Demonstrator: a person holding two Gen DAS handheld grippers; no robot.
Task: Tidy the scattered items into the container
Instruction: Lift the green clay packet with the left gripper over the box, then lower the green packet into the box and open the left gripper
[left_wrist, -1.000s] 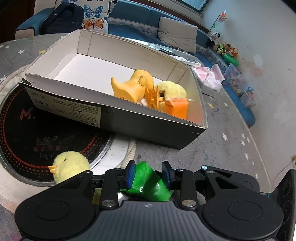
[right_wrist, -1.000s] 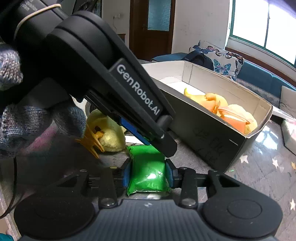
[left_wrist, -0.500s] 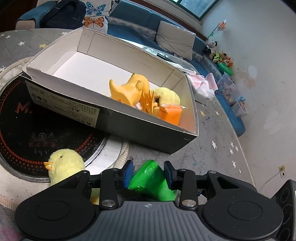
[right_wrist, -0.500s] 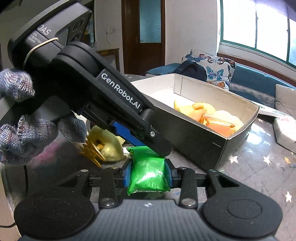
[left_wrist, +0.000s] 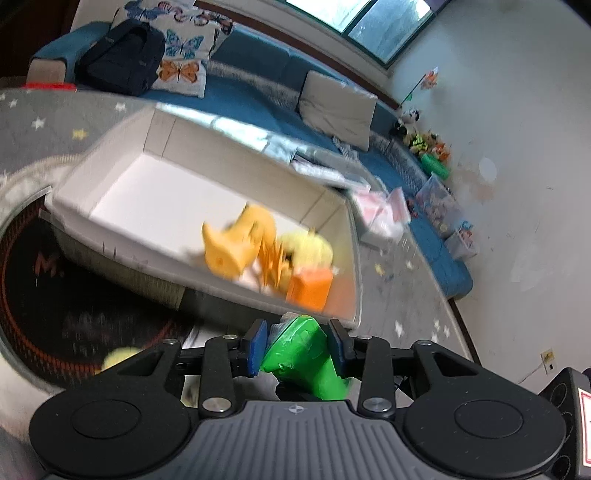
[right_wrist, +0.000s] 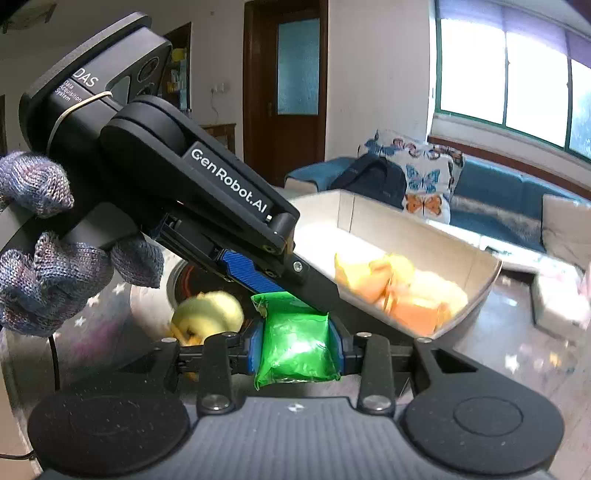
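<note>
A green packet (left_wrist: 301, 356) is pinched between both grippers at once. My left gripper (left_wrist: 298, 343) is shut on one end of it, lifted near the front wall of the cardboard box (left_wrist: 110, 251). My right gripper (right_wrist: 297, 345) is shut on the other end of the green packet (right_wrist: 295, 343). The left gripper's body (right_wrist: 207, 199) crosses the right wrist view, held by a gloved hand. The box holds an orange duck toy (left_wrist: 232, 243), a yellow plush (left_wrist: 306, 247) and an orange block (left_wrist: 308, 288). A yellow plush chick (right_wrist: 207, 317) lies outside the box on the mat.
The box (right_wrist: 480, 266) rests on a round black mat (left_wrist: 44, 306) on a grey star-patterned surface. A blue sofa (left_wrist: 258, 92) with cushions and a dark backpack (left_wrist: 122, 59) stands behind. Clear bins (left_wrist: 439, 203) sit at the right by the wall.
Both grippers have risen together with the green packet and moved toward the box. The plush chick has dropped lower in the left wrist view. The current frames are motion-blurred.
</note>
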